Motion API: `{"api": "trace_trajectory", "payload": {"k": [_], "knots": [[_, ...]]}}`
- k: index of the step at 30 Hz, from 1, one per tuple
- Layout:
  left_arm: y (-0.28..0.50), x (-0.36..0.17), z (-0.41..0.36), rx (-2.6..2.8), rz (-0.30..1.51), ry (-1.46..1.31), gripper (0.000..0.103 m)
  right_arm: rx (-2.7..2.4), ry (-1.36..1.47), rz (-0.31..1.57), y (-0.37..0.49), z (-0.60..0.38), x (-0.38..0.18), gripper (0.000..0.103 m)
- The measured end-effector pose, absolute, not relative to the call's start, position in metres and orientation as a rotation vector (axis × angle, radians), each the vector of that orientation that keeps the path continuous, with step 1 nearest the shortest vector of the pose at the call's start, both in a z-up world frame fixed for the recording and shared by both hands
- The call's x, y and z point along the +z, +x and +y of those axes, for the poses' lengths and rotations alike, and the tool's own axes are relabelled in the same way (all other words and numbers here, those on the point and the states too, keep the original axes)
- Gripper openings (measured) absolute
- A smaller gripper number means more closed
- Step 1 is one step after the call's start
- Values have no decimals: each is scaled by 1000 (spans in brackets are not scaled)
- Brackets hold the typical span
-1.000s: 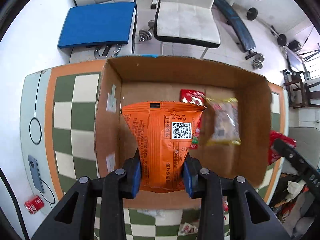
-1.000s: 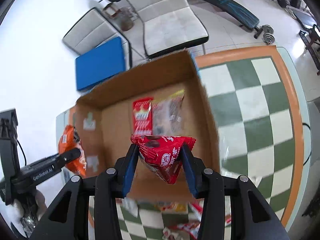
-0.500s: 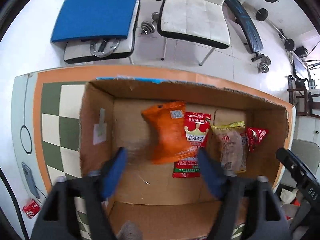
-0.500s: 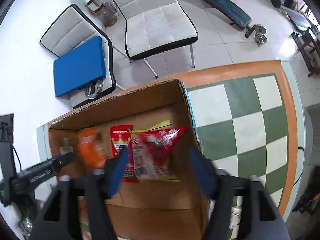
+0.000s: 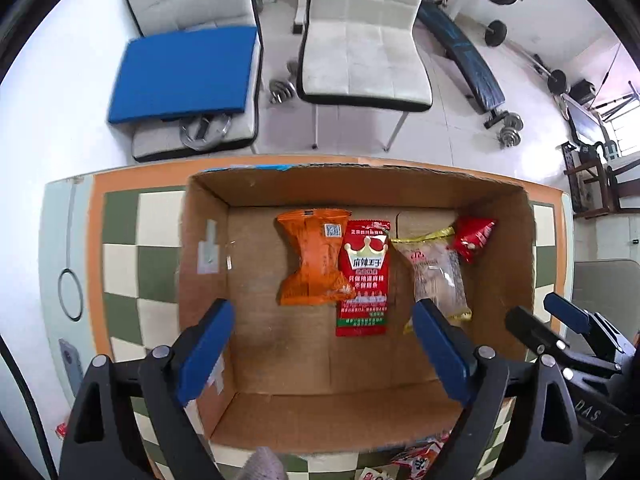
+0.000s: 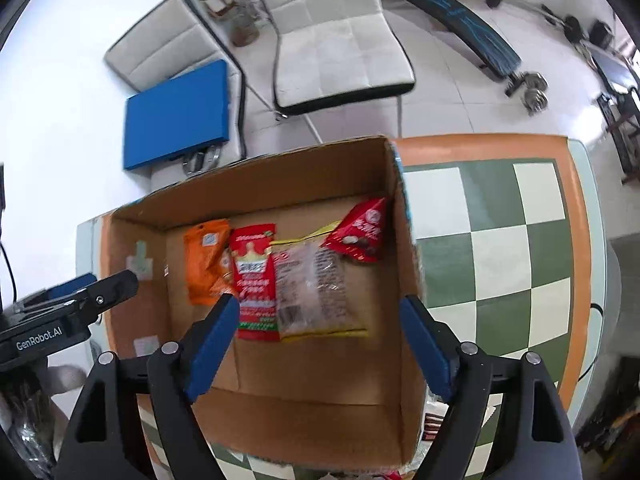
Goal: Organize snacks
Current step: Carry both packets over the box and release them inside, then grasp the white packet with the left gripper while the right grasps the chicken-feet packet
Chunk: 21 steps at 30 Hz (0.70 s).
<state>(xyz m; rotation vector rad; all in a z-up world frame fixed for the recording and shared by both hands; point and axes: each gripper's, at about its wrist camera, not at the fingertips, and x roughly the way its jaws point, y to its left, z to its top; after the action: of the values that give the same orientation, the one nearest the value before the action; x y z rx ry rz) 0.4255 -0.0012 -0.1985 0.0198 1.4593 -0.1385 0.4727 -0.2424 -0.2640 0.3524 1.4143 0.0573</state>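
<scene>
An open cardboard box (image 5: 516, 264) sits on the checkered table. On its floor lie an orange pack (image 5: 314, 258), a red crown-printed pack (image 5: 363, 276), a clear yellow-trimmed pack (image 5: 438, 276) and a small red pack (image 5: 472, 236). My left gripper (image 5: 323, 336) hangs above the box's near half, jaws opening wide, nothing between them. My right gripper (image 6: 318, 302) hovers over the box (image 6: 408, 248) too, jaws opening, empty. Below it lie the orange pack (image 6: 206, 264), crown pack (image 6: 256, 280), clear pack (image 6: 316, 288) and small red pack (image 6: 360, 232). Each gripper shows in the other's view: the right gripper (image 5: 560, 332), the left gripper (image 6: 100, 292).
Loose snack packs (image 5: 416, 460) lie on the table in front of the box. A phone (image 5: 70, 364) rests at the table's left edge. Beyond the table stand two white chairs (image 5: 364, 40), one bearing a blue pad (image 5: 184, 68), and a weight bench (image 5: 464, 56).
Both grippers let go and spread wide. The orange pack fell from the left one and the small red pack from the right one; both now lie in the box.
</scene>
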Motion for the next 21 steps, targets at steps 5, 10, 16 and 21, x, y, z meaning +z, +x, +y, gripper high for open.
{"api": "trace_trajectory", "payload": {"k": [5, 10, 16, 21], "knots": [[366, -163, 7, -127, 1342, 14, 91, 144, 343, 1383, 432, -225, -241, 86], [282, -165, 20, -93, 1334, 19, 91, 207, 373, 1406, 363, -215, -233, 86], [204, -239, 47, -60, 1521, -69, 91, 202, 326, 1523, 272, -214, -271, 86], [182, -291, 64, 2, 1629, -125, 91, 172, 281, 1685, 210, -212, -339, 86]]}}
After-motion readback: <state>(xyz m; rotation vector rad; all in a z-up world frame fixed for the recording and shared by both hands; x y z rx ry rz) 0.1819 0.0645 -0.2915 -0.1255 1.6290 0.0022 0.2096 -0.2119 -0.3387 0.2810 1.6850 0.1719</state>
